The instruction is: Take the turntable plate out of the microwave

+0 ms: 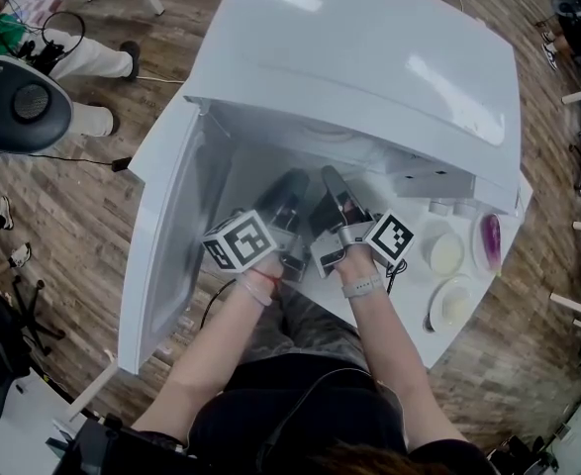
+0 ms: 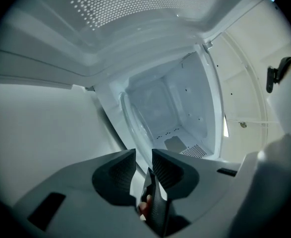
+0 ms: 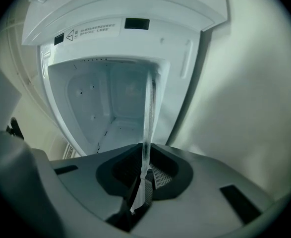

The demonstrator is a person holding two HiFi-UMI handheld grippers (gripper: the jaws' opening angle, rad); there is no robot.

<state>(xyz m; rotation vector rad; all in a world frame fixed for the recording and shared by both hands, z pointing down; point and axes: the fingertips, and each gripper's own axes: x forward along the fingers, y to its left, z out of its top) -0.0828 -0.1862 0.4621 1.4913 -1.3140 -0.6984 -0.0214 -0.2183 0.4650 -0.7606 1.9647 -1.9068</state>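
My main worry is the glass slipping. The right gripper (image 3: pixel 144 170) is clenched on the rim of the turntable plate (image 3: pixel 148 113), while the left gripper (image 2: pixel 144 160) stands released, its pads apart and pressing on nothing. That leaves one narrow pinch carrying a slick disc, so I judge it could pivot in the pads or drop. A careless pull could also knock it against the frame of the microwave (image 1: pixel 369 57).

The plate is at the mouth of the cavity (image 3: pixel 105 98), reaching inward. Being round, it has no long axis. It stands on edge, thin edge towards the right gripper view, faces turned to the cavity's side walls
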